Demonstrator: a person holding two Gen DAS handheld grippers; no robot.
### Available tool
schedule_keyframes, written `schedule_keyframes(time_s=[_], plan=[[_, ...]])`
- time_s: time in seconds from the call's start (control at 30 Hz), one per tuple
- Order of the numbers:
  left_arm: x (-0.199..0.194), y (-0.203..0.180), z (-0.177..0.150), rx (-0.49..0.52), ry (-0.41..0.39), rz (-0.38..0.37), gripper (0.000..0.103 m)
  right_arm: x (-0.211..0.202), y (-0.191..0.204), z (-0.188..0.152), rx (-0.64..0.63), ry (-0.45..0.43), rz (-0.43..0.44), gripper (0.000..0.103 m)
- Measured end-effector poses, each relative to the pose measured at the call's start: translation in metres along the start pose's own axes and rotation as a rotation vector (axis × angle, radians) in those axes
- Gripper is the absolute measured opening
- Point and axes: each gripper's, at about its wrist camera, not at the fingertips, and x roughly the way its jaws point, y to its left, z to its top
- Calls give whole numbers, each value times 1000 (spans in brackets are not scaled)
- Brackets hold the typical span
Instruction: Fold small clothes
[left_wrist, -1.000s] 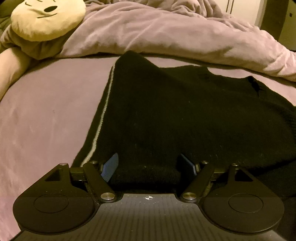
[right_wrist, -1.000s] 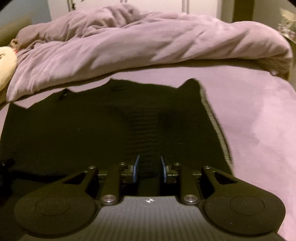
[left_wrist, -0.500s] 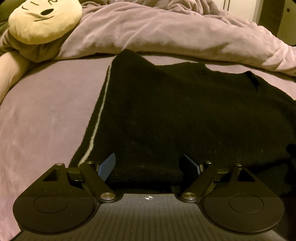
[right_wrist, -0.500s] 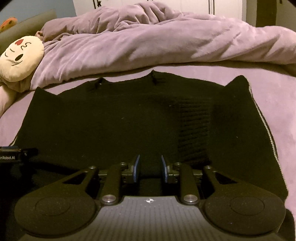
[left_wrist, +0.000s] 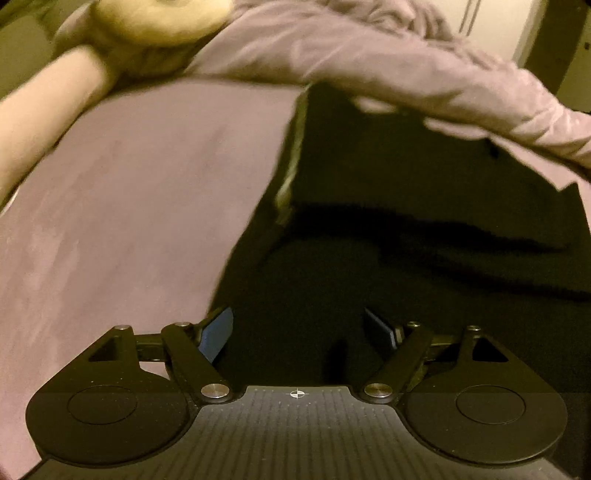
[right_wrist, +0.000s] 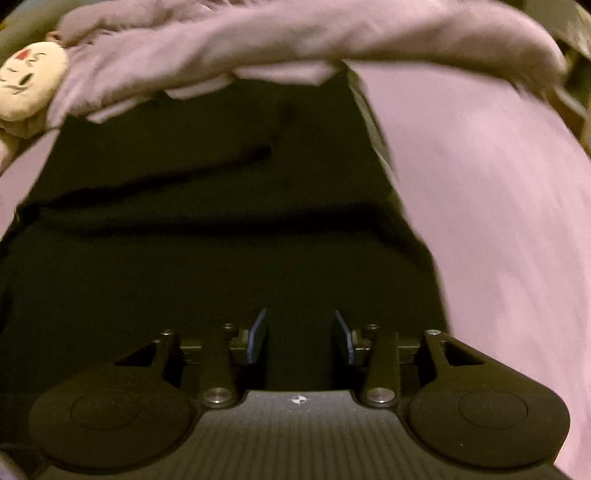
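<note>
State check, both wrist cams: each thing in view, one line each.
black garment: on the bed, near part doubled over in a fold, image blurred
left gripper: jaws wide apart, black fabric between them
right gripper: jaws part open, fabric between, grip unclear
duvet: bunched up beyond the garment
plush toy: lying by the duvet
bed sheet: flat

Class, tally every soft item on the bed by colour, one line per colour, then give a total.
Black: 1, the black knit garment
Purple: 2, the duvet and the bedsheet
Cream: 1, the plush toy
Total: 4
</note>
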Motion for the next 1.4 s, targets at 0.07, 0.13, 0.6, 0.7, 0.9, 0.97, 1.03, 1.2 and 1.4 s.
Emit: schedule_keyframes(time_s=[0.07, 0.13, 0.6, 0.7, 0.9, 0.97, 1.03, 1.2, 1.4], plan=[[-13, 15, -24, -17, 47, -2, 83, -17, -19, -25, 53, 47, -17, 47], [-21, 23, -42, 7, 98, 25, 83, -31, -35, -48, 94, 81, -43, 53], [-17, 49, -83, -127, 262, -4, 82, -31, -77, -93, 183, 162, -52, 63], [-17, 51, -84, -131, 269, -1, 80, -32, -76, -96, 187, 161, -44, 54], [-13, 49, -80, -131, 286, 4, 65, -36, -73, -93, 174, 167, -49, 37], [-10, 48, -78, -124, 292, 4, 62, -37, -72, -91, 163, 166, -47, 28], [-10, 47, -77, -130, 298, 2, 59, -37, -72, -89, 163, 165, -26, 12], [-10, 48, -76, -148, 302, -3, 47, -30, -70, -87, 162, 176, 4, 8], [-17, 53, -69, -207, 325, -91, 11, -37, -74, -86, 279, 160, 84, 8]])
